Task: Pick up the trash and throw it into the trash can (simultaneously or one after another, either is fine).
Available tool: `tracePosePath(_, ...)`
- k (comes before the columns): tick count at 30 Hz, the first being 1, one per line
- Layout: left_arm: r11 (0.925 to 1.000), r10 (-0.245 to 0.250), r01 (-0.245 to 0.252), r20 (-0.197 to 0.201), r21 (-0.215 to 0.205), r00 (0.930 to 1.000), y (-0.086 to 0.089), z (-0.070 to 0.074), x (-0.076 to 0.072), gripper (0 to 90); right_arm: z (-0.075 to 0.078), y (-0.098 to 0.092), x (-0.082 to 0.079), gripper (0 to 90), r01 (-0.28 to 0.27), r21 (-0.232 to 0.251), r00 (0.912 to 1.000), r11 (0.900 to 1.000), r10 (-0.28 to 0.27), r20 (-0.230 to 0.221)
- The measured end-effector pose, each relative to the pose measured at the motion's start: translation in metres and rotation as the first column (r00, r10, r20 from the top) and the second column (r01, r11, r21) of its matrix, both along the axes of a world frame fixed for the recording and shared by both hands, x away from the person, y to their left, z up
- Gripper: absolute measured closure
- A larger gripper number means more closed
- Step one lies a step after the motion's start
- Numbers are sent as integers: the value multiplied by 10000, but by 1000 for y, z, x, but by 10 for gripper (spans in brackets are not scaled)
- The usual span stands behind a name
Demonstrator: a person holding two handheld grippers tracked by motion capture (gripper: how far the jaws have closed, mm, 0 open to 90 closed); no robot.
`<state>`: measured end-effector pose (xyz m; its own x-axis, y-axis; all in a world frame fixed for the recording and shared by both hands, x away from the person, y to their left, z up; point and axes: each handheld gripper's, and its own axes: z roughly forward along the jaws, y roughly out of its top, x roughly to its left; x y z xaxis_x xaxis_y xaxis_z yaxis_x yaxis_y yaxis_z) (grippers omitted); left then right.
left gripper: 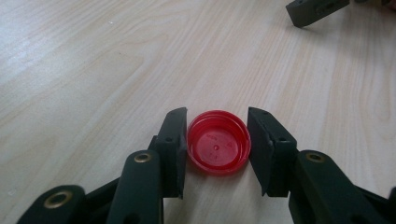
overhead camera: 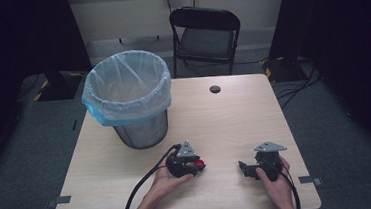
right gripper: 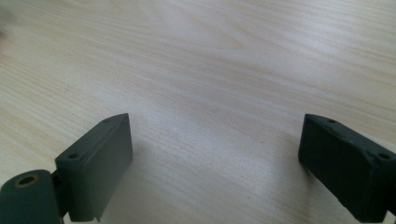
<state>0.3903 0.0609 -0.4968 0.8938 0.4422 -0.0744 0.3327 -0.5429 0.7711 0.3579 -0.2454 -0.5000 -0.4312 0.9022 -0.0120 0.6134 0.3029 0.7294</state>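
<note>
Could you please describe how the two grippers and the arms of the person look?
The left gripper and the right gripper are black, each with a grey three-cornered plate on top and a black cable trailing back. The jaws are flat, blocky black pads on arms with brass-coloured rivets. The forearms are bare, with no sleeves in view.

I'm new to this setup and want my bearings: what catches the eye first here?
The bag-lined wire bin stands at the table's far left. Near the front edge, a small red cap lies open side up, clamped between the left tool's pads. The right tool rests open on bare wood.
</note>
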Motion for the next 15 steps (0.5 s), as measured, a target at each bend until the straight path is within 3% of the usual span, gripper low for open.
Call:
tracePosePath(9, 9980, -17, 4, -213, -632, 9998, 7, 11, 1, 596, 0, 0, 0, 90, 0, 0, 10000, 10000, 0, 1)
tracePosePath(10, 9955, -42, 7, -363, -950, 9993, 10, 14, 2, 596, 0, 0, 0, 90, 2, 0, 10000, 10000, -2, -1)
tracePosePath(15, 9925, -12, -35, -385, -1219, 9993, 13, 20, 2, 597, 0, 0, 0, 90, 1, 0, 10000, 10000, -1, 2)
